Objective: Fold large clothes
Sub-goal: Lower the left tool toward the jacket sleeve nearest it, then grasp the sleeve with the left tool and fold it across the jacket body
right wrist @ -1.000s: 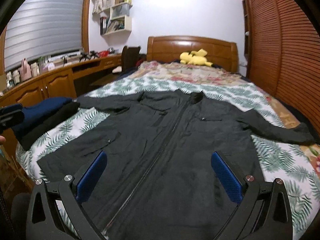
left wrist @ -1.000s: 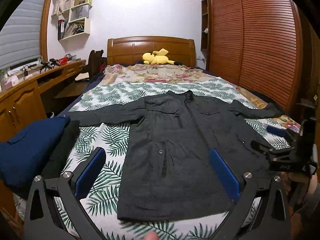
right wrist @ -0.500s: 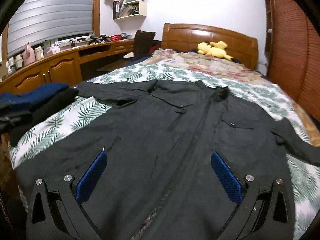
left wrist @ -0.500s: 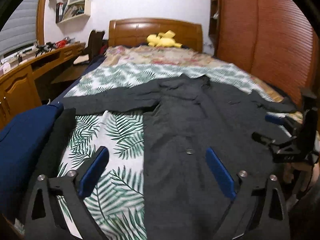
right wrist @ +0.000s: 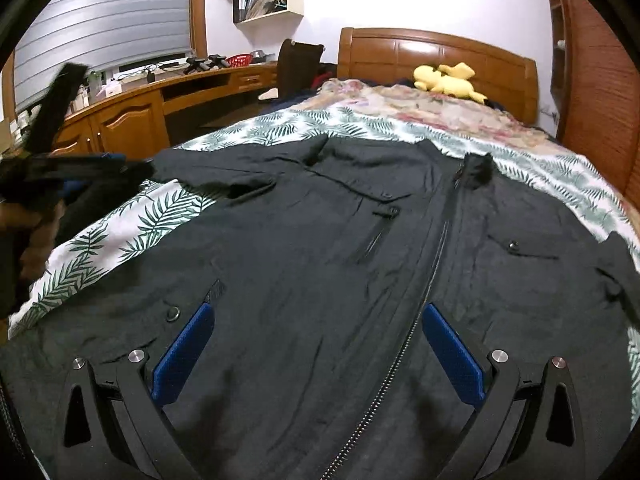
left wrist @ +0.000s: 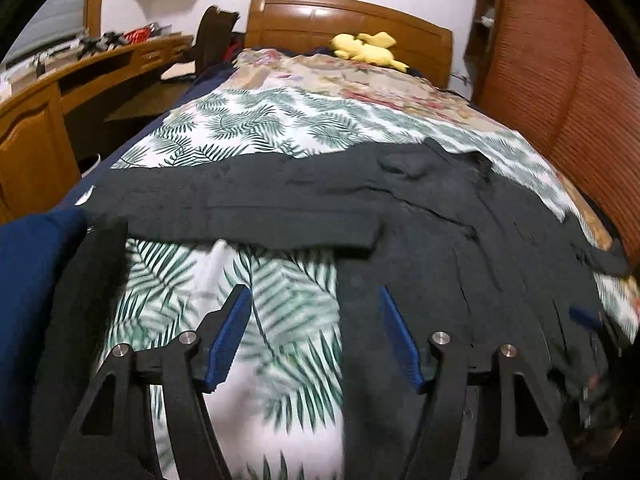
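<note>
Ideally the closing, empty left gripper pinches the dark grey zip jacket exactly at its side edge, while the right gripper hovers wide open.

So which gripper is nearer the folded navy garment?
Left. The left gripper, jaws closing on nothing, sits just beside the navy garment; the right gripper hovers over the jacket's zipper.

jacket on bed — perhaps clothes left
</note>
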A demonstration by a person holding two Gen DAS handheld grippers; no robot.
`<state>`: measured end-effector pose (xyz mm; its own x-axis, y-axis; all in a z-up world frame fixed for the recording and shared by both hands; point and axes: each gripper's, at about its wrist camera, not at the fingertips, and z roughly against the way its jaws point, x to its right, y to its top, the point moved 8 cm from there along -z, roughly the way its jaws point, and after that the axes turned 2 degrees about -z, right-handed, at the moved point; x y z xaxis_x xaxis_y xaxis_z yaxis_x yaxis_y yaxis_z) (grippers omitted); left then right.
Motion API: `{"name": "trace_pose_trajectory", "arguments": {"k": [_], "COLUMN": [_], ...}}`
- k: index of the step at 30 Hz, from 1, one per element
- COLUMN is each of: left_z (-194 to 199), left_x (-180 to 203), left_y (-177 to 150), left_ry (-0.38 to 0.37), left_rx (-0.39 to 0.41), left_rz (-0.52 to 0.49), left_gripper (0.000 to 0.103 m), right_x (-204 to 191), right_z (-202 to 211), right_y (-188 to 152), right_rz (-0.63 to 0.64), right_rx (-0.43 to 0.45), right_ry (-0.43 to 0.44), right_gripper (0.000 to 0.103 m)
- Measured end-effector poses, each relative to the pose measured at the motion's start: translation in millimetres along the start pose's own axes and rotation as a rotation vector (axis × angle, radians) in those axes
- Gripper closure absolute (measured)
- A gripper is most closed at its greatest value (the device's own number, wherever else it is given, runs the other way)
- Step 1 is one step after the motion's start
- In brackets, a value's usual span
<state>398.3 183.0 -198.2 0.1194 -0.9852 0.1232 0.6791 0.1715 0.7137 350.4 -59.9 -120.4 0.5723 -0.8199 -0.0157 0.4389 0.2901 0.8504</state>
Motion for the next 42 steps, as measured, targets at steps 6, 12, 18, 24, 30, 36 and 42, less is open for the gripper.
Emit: {"name": "trace_pose_trajectory", "arguments": {"k": [6,12,18,24,30,36,42], "left_z": [-42.3,-82.5,-104.8,-113.5,-88.9,-38.8,-8.1], "left_x": [-35.9,-78.0,-105.5,-95.3,-59.3,14.3,87.9], "left_y": [22.4,20.2,16.1,30.6,61.5,92.9,92.1], "left_ry": [0.007,0.018,0.01,0.033,0.124,0.115,0.066], "left_rx": [-0.026,-0.097,-0.128,-0.141,-0.108,-0.048,-0.019], "left_rz": [0.127,0.293,0.435,0.385,0.227,0.07,-0.071], "left_gripper": [0.036,0.036,0.049,0.091,0.099,0.099,0.099], "right_x": [8.9,8.6,9.5,7.7,10.8,14.1,33.4], "right_z": [-2.2,-7.9,-13.6,-13.3,-8.5,14.1,38.0], "right_y": [6.7,9.5,12.8,13.7,15.6,17.5,21.4], "right_rz": [-0.032,-0.044,-0.055,-0.056,-0.085,-0.076,-0.072], "right_rx": [-0.02,-0.031,-0.038,-0.038,-0.02,0.008,0.049], "right_ry": [0.017,0.021,0.024,0.022,0.024,0.032,0.004], "right_gripper": [0.0,0.0,0.0,0.0,0.0,0.0,0.0]}}
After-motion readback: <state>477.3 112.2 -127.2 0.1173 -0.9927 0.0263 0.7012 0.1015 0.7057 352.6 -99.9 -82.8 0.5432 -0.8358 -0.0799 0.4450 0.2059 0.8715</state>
